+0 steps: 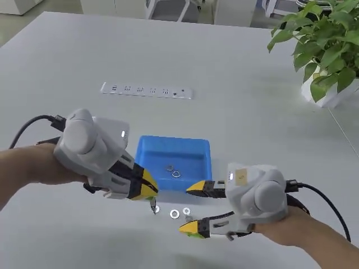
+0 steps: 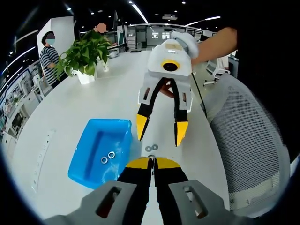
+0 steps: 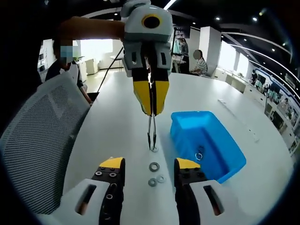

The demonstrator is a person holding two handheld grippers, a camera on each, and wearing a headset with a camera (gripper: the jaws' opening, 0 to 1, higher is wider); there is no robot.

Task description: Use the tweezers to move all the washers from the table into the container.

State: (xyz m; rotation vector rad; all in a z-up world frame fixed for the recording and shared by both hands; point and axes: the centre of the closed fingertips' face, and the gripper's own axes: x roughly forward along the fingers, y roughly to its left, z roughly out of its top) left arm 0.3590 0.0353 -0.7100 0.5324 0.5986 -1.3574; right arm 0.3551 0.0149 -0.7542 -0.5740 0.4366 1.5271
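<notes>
Clamping tweezers onto a table washer
The left gripper (image 1: 147, 189) is squeezing the tweezers (image 3: 152, 129) between narrow jaws, their tips touching a washer (image 3: 153, 149) on the table (image 1: 252, 84); the right gripper (image 1: 193, 208) is hovering with jaws gaping wide, while two more washers (image 1: 176, 174) are lying in the blue container (image 1: 151, 157).

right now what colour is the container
The container is bright blue, plain with no pattern; the head view shows it best.

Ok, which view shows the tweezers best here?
The right gripper view: the tweezers hang full length from the left gripper, tips at a washer on the table. The head view shows just their tip; the left gripper view, a sliver between its shut jaws.
</notes>
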